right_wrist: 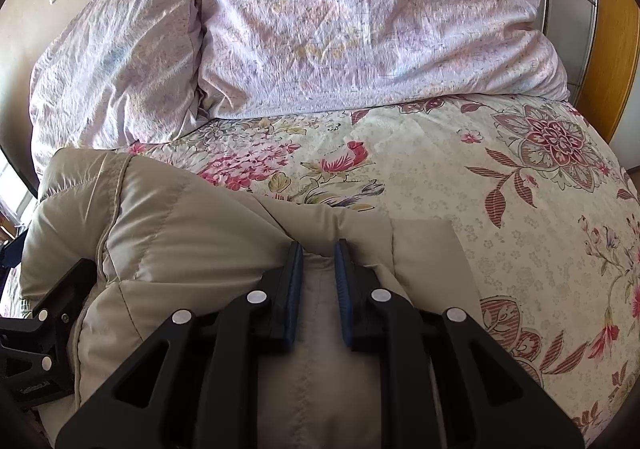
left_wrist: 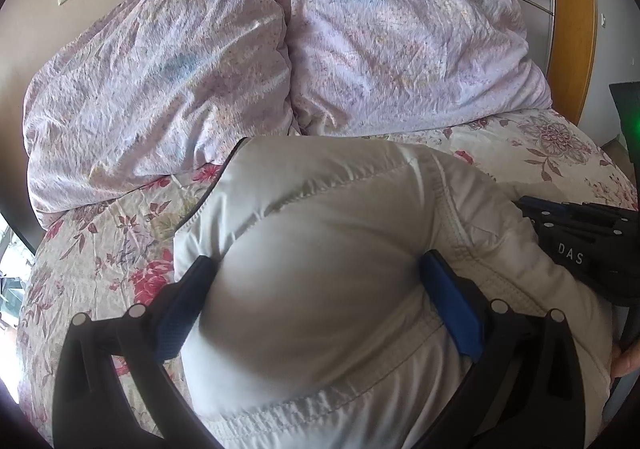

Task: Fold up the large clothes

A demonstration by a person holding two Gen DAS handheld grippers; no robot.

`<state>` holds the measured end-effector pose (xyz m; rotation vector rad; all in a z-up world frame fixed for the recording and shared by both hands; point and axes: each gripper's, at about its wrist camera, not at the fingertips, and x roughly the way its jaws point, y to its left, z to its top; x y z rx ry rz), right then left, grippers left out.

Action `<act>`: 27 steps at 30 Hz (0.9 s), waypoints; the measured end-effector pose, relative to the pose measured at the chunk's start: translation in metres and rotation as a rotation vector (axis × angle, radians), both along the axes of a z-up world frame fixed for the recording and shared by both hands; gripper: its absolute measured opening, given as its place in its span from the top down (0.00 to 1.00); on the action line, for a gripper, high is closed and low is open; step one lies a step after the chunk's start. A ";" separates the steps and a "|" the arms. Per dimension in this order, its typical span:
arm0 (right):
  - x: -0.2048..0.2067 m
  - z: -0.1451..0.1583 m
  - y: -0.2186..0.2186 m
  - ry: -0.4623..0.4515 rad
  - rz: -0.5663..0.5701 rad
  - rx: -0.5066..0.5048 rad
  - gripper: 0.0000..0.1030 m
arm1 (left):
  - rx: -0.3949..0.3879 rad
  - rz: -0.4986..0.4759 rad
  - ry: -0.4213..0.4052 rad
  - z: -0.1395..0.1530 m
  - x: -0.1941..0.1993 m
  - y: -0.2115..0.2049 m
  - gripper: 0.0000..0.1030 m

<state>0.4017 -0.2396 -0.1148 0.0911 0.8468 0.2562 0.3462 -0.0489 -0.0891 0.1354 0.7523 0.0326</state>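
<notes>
My right tongs (right_wrist: 318, 249) were clenched on a pinch of the padded jacket (left_wrist: 320, 249), which lay bunched on the flowered bedsheet (right_wrist: 460, 177). My left tongs (left_wrist: 316, 273), spread wide, squeezed a thick bulge. Best lower both evenly, then smooth.

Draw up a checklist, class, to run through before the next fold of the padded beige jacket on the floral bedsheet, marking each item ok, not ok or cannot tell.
1. Right gripper pinches the padded beige jacket: ok.
2. Left gripper squeezes the jacket's bulk between its pads: cannot tell.
3. Jacket rests on the floral bedsheet: ok.
4. Sheet ahead of the jacket is bare for a fold: ok.
5. Crumpled lilac duvet stays apart from the jacket: ok in the right view, cannot tell in the left.
6. Jacket lies flat: not ok, bunched.
</notes>
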 end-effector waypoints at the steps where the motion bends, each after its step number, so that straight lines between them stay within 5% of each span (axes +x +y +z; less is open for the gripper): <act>1: 0.000 0.000 0.000 0.000 0.000 0.002 0.83 | -0.001 0.000 0.001 0.000 0.001 0.000 0.02; 11: 0.002 -0.002 -0.001 -0.002 -0.008 0.017 0.83 | 0.022 0.018 -0.006 -0.004 0.004 -0.002 0.02; 16: -0.016 0.009 -0.019 -0.027 0.005 0.102 0.82 | 0.034 0.018 -0.006 -0.004 0.002 -0.002 0.02; 27: -0.015 -0.002 -0.014 -0.074 0.006 0.065 0.83 | 0.021 0.023 -0.025 -0.003 0.001 -0.003 0.02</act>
